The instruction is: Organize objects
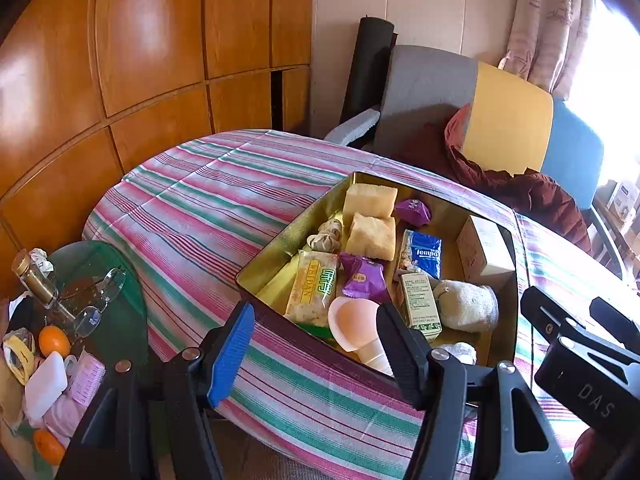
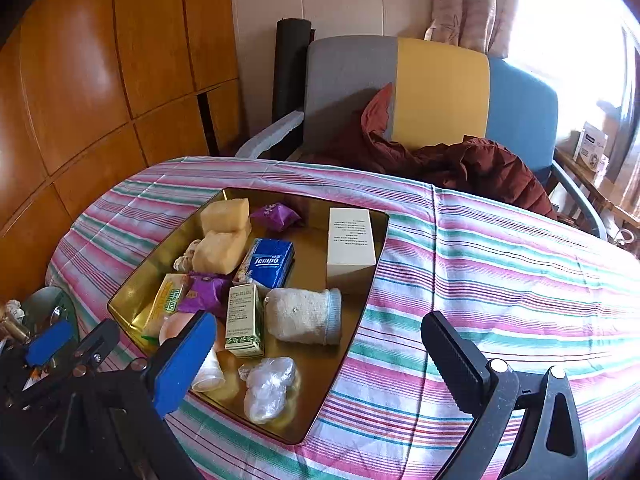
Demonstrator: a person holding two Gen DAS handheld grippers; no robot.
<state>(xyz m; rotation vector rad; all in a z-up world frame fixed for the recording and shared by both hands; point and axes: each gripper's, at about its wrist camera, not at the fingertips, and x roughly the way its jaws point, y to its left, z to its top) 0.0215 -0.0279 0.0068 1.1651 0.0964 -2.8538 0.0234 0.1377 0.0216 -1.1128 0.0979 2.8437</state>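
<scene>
A gold tin tray (image 1: 280, 236) (image 2: 148, 256) sits on the striped tablecloth. In it lie two yellow cakes (image 1: 370, 200) (image 2: 224, 210), a blue Tempo tissue pack (image 1: 424, 254) (image 2: 270, 262), purple snack packets (image 1: 364, 278) (image 2: 276, 214), a green-and-white carton (image 1: 418, 306) (image 2: 244, 314), a rolled white sock (image 1: 468, 306) (image 2: 306, 314), a white box (image 1: 486, 250) (image 2: 352, 242), a pink cup (image 1: 354, 328) and a clear plastic wad (image 2: 268, 386). My left gripper (image 1: 316, 348) is open and empty over the tray's near edge. My right gripper (image 2: 320, 344) is open and empty above the tray's near right corner.
A green glass side table (image 1: 108, 280) at the left holds glasses (image 1: 100, 300), a bottle (image 1: 38, 280), oranges (image 1: 54, 340) and small items. An armchair (image 2: 440, 92) with a dark red jacket (image 2: 472, 168) stands behind the table. Wooden cabinets (image 1: 140, 60) line the left.
</scene>
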